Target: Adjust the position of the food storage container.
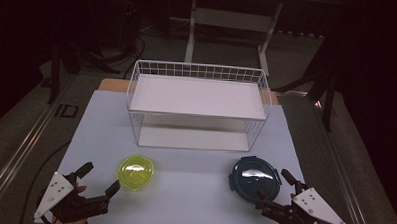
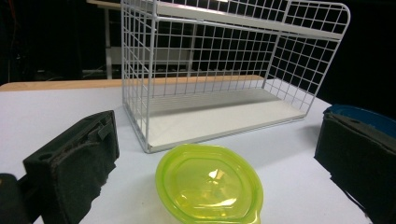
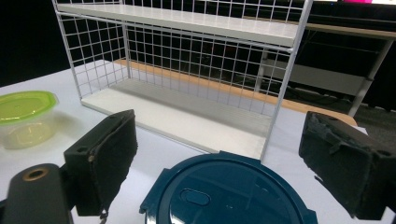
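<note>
Left gripper (image 1: 98, 179) low at near-left, jaws spread wide, empty, facing green container (image 1: 136, 172). Right gripper (image 1: 274, 185) near-right, likewise agape, empty, facing blue container (image 1: 254, 176).

A pale counter (image 1: 194, 187) carries three things. A white wire rack (image 1: 197, 104) with two white shelves stands toward the far edge, centred. Nearer the front edge, a yellow-green lidded container (image 1: 136, 172) sits left of centre, and a dark blue round lidded container (image 1: 254, 175) sits toward the right, well apart.
</note>
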A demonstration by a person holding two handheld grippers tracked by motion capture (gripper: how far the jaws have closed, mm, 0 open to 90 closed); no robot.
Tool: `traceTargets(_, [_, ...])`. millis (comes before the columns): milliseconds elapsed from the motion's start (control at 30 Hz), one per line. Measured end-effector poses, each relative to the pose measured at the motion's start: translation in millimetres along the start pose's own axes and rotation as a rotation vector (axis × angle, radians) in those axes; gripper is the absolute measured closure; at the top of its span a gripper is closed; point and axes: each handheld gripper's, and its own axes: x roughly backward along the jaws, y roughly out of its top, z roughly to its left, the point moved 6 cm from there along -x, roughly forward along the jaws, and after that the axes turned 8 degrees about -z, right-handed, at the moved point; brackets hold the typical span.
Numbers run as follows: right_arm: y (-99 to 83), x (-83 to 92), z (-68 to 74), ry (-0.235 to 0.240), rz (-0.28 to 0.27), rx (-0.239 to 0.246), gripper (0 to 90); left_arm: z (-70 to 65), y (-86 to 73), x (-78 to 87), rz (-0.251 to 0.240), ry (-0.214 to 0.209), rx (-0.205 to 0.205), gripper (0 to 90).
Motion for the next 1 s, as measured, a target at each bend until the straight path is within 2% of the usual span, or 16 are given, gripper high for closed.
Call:
traceTargets(267, [5.0,2.1,0.0,0.02,-0.005,-0.015,11.0,-0.5,1.0,0.7,-0.005,0.001,-0.006,0.0])
traceTargets(333, [7.3,2.6,-2.3,0.026,-0.008,-0.018,11.0,-0.4,0.6,0.4,-0.003,0.0,-0.005,0.0])
traceTargets(367, [9.6,2.8,-5.6,0.04,-0.013,-0.045,11.0,-0.5,0.5,0.3,-0.002,0.0,-0.004,0.0])
traceTargets(400, [9.6,2.8,-5.6,0.04,-0.013,-0.045,11.0,-0.4,0.6,0.2,-0.003,0.001,-0.006,0.0])
traceTargets(433, [12.2,2.2,-9.6,0.031,-0.012,-0.069,11.0,-0.5,0.8,0.3,-0.004,-0.001,-0.005,0.0])
traceTargets(467, [13.4,1.7,-12.0,0.021,-0.009,-0.074,11.0,-0.4,1.0,0.4,-0.004,0.0,-0.005,0.0])
traceTargets(600, [16.4,2.0,-16.4,0.035,-0.014,-0.069,11.1,0.2,0.7,0.3,-0.004,0.003,-0.001,0.0])
traceTargets(633, [15.1,-1.1,-20.4,0.018,0.015,-0.065,13.7,0.3,0.5,0.0,-0.004,0.003,-0.001,0.0])
traceTargets(667, [15.1,-1.1,-20.4,0.018,0.015,-0.065,13.7,0.2,0.4,-0.2,-0.003,0.002,-0.001,0.0])
traceTargets(733, [9.4,-4.6,-27.1,0.031,0.056,-0.097,15.3,-0.1,0.1,-0.6,-0.002,0.002,0.0,0.0])
traceTargets(800, [7.2,-5.4,-29.5,0.042,0.061,-0.114,15.5,-0.4,-0.1,-1.0,-0.001,0.0,0.001,0.0])
traceTargets(833, [2.3,-6.7,-35.2,0.044,0.071,-0.137,15.2,-0.3,-0.2,-1.0,-0.001,0.0,0.001,0.0])
traceTargets(867, [2.3,-6.7,-35.2,0.044,0.071,-0.137,15.2,-0.4,-0.1,-1.1,-0.001,-0.001,0.002,0.0])
traceTargets(933, [-6.1,-8.3,-44.9,0.035,0.109,-0.125,21.9,-0.3,-0.2,-1.1,-0.001,0.001,0.002,0.0])
traceTargets(967, [-8.8,-8.4,-48.2,0.051,0.121,-0.131,29.7,-0.4,-0.1,-1.2,-0.001,0.0,0.003,0.0])
traceTargets(1000, [-8.8,-8.4,-48.2,0.051,0.121,-0.131,29.7,-0.4,-0.1,-1.2,-0.001,0.0,0.003,0.0])
